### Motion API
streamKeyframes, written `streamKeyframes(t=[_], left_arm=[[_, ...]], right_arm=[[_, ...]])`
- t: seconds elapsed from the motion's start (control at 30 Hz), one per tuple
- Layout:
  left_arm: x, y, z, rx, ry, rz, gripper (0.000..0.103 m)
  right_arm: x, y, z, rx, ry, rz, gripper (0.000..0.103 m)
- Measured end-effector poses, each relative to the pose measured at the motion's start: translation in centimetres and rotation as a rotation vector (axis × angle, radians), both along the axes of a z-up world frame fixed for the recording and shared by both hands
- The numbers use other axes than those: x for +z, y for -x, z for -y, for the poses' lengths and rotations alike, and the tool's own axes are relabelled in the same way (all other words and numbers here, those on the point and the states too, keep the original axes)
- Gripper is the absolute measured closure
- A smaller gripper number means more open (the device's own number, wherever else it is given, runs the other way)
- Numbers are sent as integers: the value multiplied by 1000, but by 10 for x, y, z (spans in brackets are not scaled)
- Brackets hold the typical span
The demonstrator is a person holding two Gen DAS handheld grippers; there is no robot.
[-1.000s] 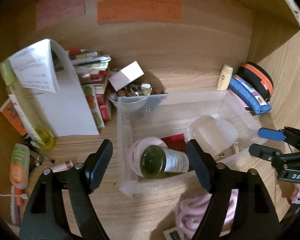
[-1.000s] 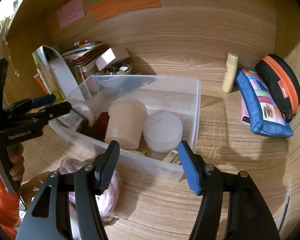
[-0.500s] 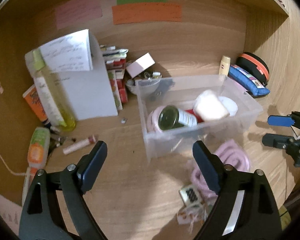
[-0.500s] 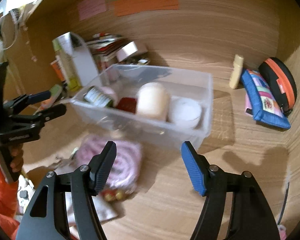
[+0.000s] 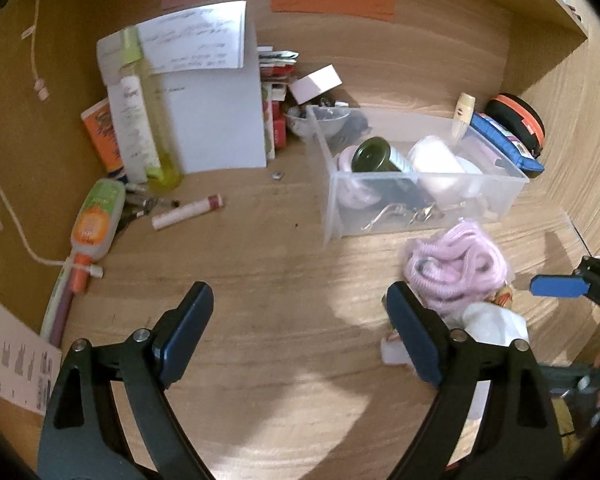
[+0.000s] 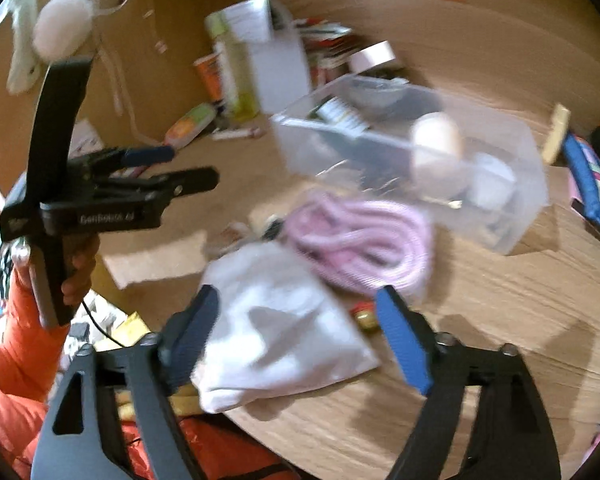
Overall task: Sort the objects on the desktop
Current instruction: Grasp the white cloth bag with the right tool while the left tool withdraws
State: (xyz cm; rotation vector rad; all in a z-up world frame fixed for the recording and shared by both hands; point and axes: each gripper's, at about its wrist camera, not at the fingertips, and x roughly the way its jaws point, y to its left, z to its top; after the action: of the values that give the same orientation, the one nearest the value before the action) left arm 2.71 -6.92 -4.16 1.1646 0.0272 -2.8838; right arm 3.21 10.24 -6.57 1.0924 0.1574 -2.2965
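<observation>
The left gripper point(image 5: 300, 332) hangs over bare desk at lower centre, jaws apart and empty. The right gripper point(image 6: 296, 340) is opening above a white pouch point(image 6: 276, 336); the clear bin point(image 5: 416, 168) sits upper right, pink cord point(image 5: 456, 268) just below it.

left wrist: behind left tool point(image 5: 300, 334), tilted down over counter point(image 5: 284, 408) | right wrist: behind right tool point(image 6: 296, 338), tilted down, blurred | shared: clear bin point(image 5: 412, 184) point(image 6: 512, 200) ahead, pink cord point(image 5: 456, 268) point(image 6: 360, 240) nearer

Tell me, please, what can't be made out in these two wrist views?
- Handwriting on the white sheet: left view, too small.
- Small items low in the clear bin: right view, motion blur.
- Items under the white pouch: covered by it.
- Right gripper: left view, mostly cut off.
</observation>
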Motion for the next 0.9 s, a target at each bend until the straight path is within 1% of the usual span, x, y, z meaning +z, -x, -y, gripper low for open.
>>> streamKeyframes(t=[0.13,0.17,0.2,0.23,0.3,0.33,0.37,0.4,0.43,0.47,0.5,0.53,0.57,0.63,0.73,0.9], left_arm=[[-3,-10,2,9,2,0,14],[-4,-12,2,10,1,1,14],[-4,-14,3,10,0,2,14],[-4,-16,3,10,0,2,14],[-5,-18,3,11,-2,0,14],[-6,-19,3,7,-3,1,14],[-6,-20,3,6,-3,1,14],[-6,-20,3,6,-3,2,14],[-6,-21,2,4,-2,2,14],[-7,-22,1,1,-1,3,14],[-7,-22,1,-1,0,3,14],[-8,-22,0,-4,3,4,14],[-8,-22,-1,-6,6,6,14],[-9,-21,-1,-9,7,9,14],[-11,-19,-3,-16,0,13,14],[-11,-18,-11,-39,-6,15,14]], right_arm=[[-18,-2,22,44,-67,17,19],[-23,-2,27,48,-90,20,16],[-26,-2,28,45,-109,11,14],[-29,-2,32,47,-134,-6,10],[-34,-2,37,58,-174,-25,10],[-36,0,37,66,-180,-20,10],[-40,4,37,73,-176,-2,13],[-43,8,36,73,-170,16,13],[-46,13,33,72,-142,47,15],[-45,16,29,67,-111,53,23],[-44,16,28,66,-111,55,27],[-42,15,26,69,-99,64,38],[-40,14,25,75,-81,71,43],[-36,9,21,74,-73,57,47],[-23,1,17,60,-67,7,49],[14,-3,-3,9,-13,-74,49]])
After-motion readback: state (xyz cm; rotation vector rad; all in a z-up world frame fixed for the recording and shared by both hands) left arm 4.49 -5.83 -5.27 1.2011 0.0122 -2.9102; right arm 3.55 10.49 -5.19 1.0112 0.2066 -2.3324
